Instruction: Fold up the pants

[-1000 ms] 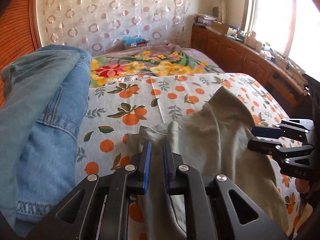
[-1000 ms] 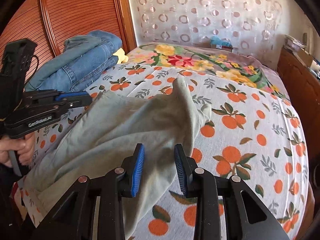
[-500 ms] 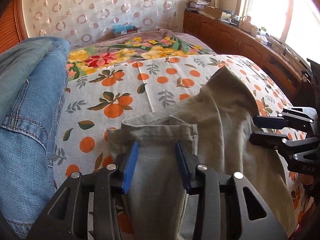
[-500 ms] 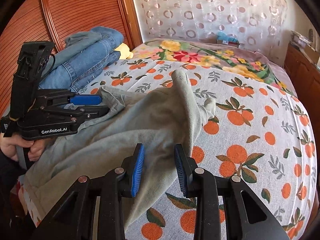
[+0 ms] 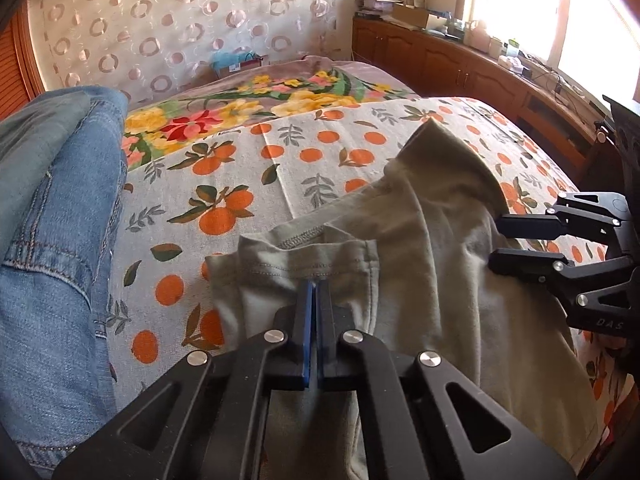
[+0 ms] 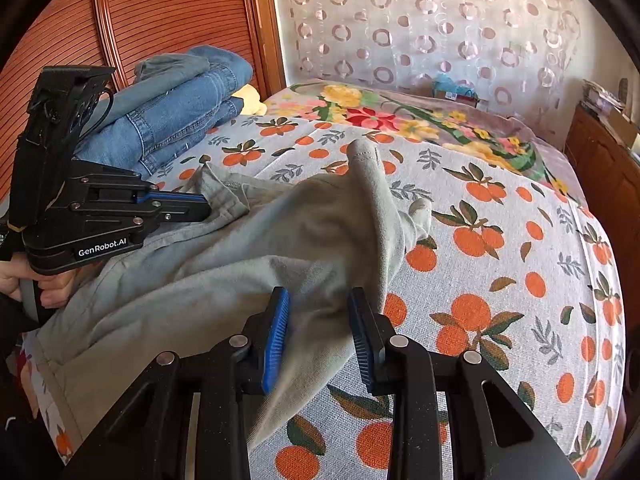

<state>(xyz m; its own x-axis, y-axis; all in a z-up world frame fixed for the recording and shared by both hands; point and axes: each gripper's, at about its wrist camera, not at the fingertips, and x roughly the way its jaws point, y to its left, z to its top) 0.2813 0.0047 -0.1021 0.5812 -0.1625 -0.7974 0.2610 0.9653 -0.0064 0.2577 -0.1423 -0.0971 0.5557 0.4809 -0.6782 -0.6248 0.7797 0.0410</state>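
With the crumpled pale grey-green cotton pants (image 6: 256, 256) lying across the near edge of the bed (image 6: 520, 240), which has an orange-print cover, the fold is judged barely begun. Left claw (image 5: 315, 286): jaws have just been closing and now stand pinched together on the stitched hem of the pants at the near left part of the bed; in the right wrist view the same claw (image 6: 202, 204) sits level at that hem. Right claw (image 6: 318, 334): jaws partly apart, loose cloth lies between the blue pads (image 6: 276, 336), and no pad is seen pressing it, so nothing is gripped. Long axis of the garment runs roughly from the left claw's hem across toward the right claw, with one peaked end (image 6: 364, 152) pointing at the far edge. Judgement: the right claw is nearer the free edge and needs to clamp it before any lift. Stack of folded blue denim jeans (image 5: 52, 240) lies at the left edge, just beside the pants.
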